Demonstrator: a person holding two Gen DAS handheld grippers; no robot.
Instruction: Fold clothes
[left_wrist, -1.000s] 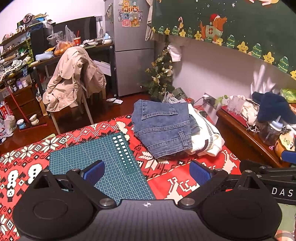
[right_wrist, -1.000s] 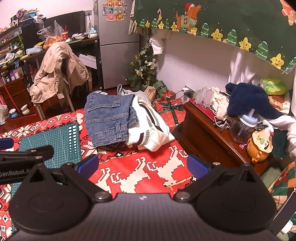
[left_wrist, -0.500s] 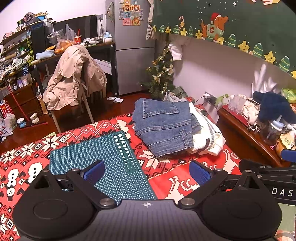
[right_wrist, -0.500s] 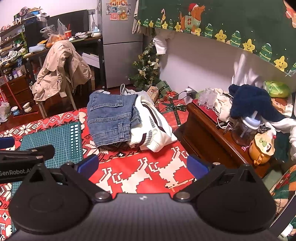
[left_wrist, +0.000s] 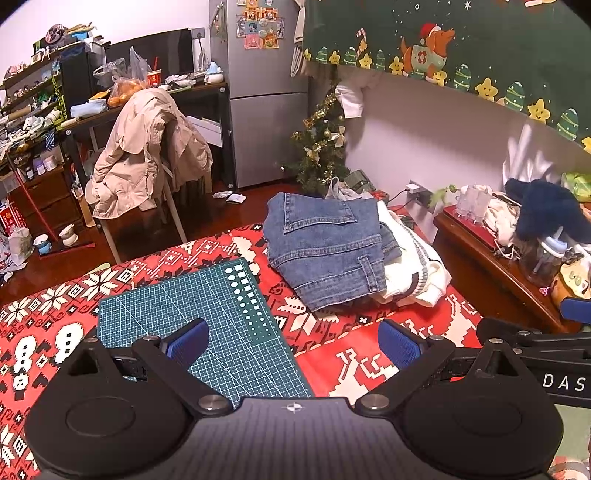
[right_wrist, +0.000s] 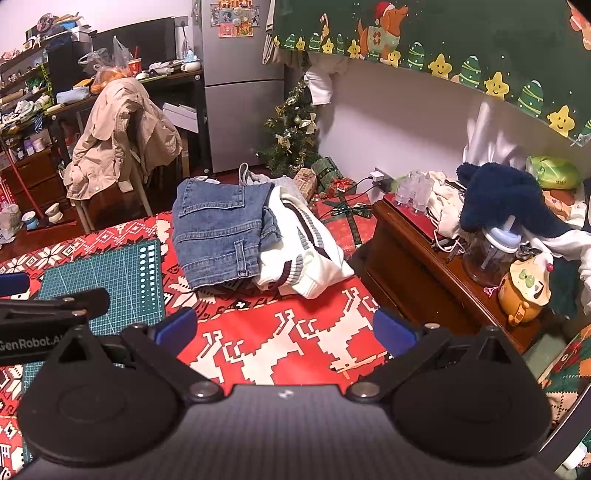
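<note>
two garments lie at the far end of the red patterned blanket: one pair of folded blue jeans, pocket side up, partly overlapping one cream sweater with dark stripes, bunched up. one green cutting mat sits beside them. the left gripper and right gripper both hover spread wide, holding nothing.

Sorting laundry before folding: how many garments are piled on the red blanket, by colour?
Blue denim: 1, jeans
Cream with dark stripes: 1, sweater
Grey: 1, a piece behind the pile, mostly hidden
Total: 3
</note>
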